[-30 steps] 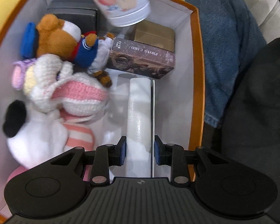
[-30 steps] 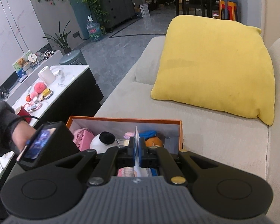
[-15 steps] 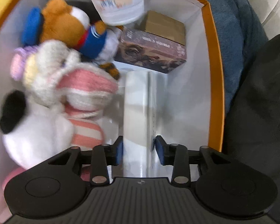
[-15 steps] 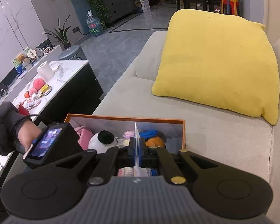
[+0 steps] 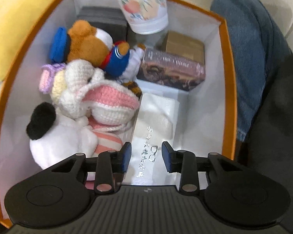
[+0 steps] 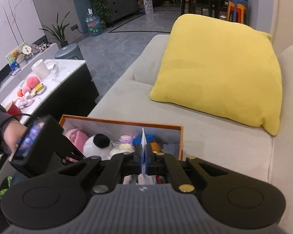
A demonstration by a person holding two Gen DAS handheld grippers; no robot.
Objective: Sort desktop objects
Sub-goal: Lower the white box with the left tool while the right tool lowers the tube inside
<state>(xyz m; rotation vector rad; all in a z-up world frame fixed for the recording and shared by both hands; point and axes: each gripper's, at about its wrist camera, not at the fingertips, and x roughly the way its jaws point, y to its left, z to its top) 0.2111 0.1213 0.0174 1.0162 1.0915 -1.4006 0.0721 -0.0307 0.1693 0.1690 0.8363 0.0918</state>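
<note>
Since a second ago my left gripper [image 5: 145, 157] has let go of the flat white pouch with silver lettering [image 5: 156, 124]; it then stood on edge between my pads and now lies flat on the floor of the orange-rimmed, white-lined cardboard box [image 5: 227, 89]. My left jaws opened, have just been closing a little, and stand apart above the pouch's near end, clear of it.

My right gripper [image 6: 144, 154] is clamped on the rim of a white floral-printed tin [image 5: 144, 5], whose edge shows as a thin white sliver between the pads.

Count in box: three soft toys, namely one brown bear in blue sailor dress [image 5: 95, 44], one cream-and-pink crocheted doll [image 5: 91, 89] and one white plush with a black ear [image 5: 54, 134]. Three small boxes: one dark printed card box [image 5: 171, 70], one gold [image 5: 183, 43], one black [image 5: 103, 18]. One pouch.

The pouch is glossy and creased, right of the toys, near the card box.
</note>
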